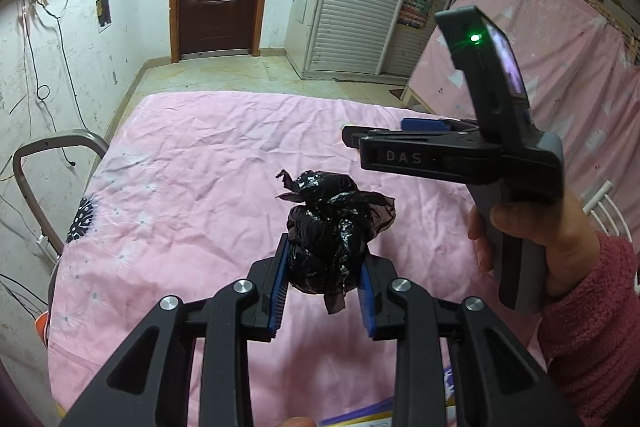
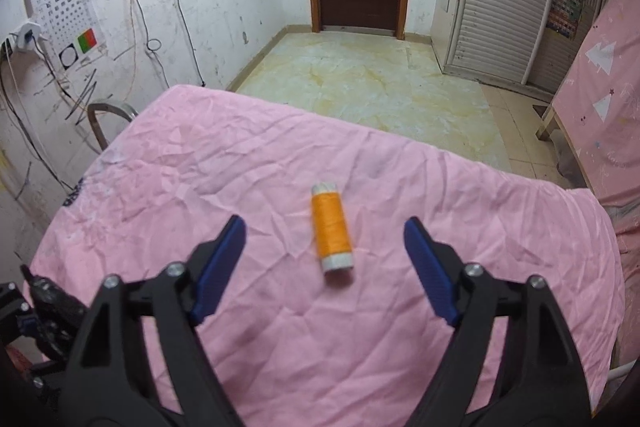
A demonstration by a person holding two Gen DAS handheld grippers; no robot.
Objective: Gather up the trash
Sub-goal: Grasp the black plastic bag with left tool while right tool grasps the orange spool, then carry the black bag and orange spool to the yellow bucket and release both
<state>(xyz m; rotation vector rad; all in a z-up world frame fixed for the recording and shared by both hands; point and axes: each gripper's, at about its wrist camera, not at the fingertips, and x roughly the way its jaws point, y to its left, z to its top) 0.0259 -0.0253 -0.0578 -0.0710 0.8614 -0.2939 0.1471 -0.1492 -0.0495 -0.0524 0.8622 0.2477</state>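
Trash here comes in two pieces that I can see, both over the pink sheet (image 2: pixel 280 167) that covers the table: the black plastic bag (image 1: pixel 324 243), knotted into a tight wad, and the smaller orange thread spool (image 2: pixel 332 227). My left gripper (image 1: pixel 325 267) is pinching the bag between its blue pads, holding it up off the cloth, with a loose tail of film hanging below the grip. My right gripper (image 2: pixel 325 251) has its fingers spread wide, hovering over the spool, which lies on its side on the cloth, roughly centred between the pads and pointing away from me. To take it well, I judge I should come straight down until both pads bracket the wound middle and not the pale end caps, then close gently across its round body; it looks likely to roll sideways if one pad touches first. The wrinkled cloth could also catch under a pad. As for containers, the bag is the only one, and it is balled shut, so I cannot tell what it holds; no bin shows in either view.
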